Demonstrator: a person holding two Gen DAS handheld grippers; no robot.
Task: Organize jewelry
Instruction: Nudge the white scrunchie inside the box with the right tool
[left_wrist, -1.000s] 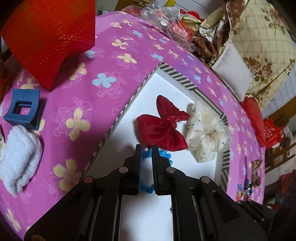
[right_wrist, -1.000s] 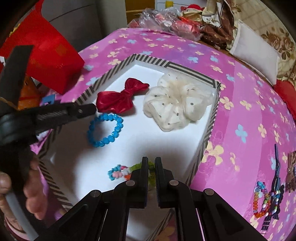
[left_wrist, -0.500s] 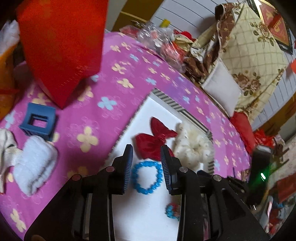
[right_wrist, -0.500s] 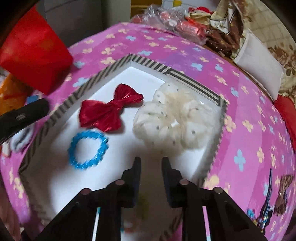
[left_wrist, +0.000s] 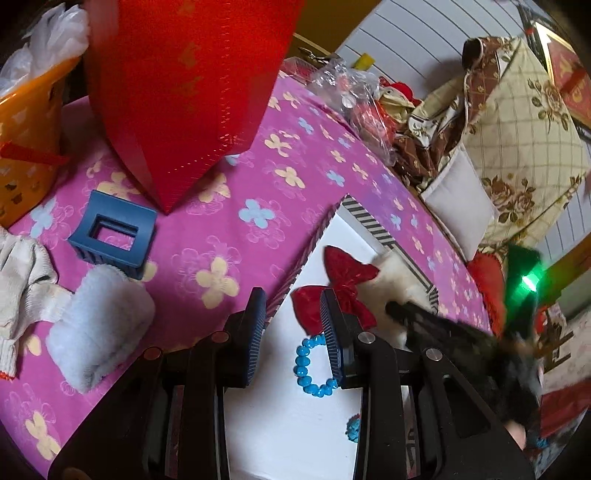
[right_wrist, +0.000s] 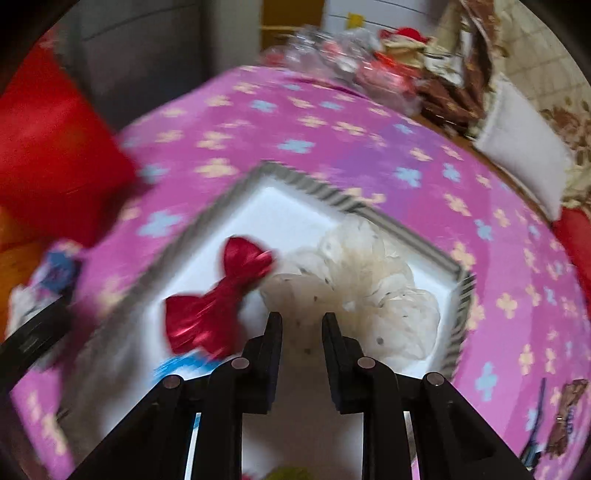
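The left hand-held gripper (left_wrist: 293, 325) hovered with jaws apart, empty, over the striped-rim white box (left_wrist: 373, 223). The right hand-held gripper (right_wrist: 301, 325), likewise spread and empty, pointed at the cream dotted scrunchie (right_wrist: 354, 280). The blue beaded bracelet (left_wrist: 308, 365) lay inside, near the red satin bow (left_wrist: 341, 291).

Your left gripper (left_wrist: 293, 323) gapes over striped tray's (left_wrist: 369, 218) left edge. Blue bead bracelet (left_wrist: 310, 363) inside tray, red bow (left_wrist: 338, 291) beyond. Blue hair claw (left_wrist: 112, 232) left on tablecloth.

The white tray (left_wrist: 295, 424) with striped rim holds a red bow (right_wrist: 218, 302) touching a cream scrunchie (right_wrist: 365, 291). A blue bead bracelet (left_wrist: 308, 362) lies flat near the bow.
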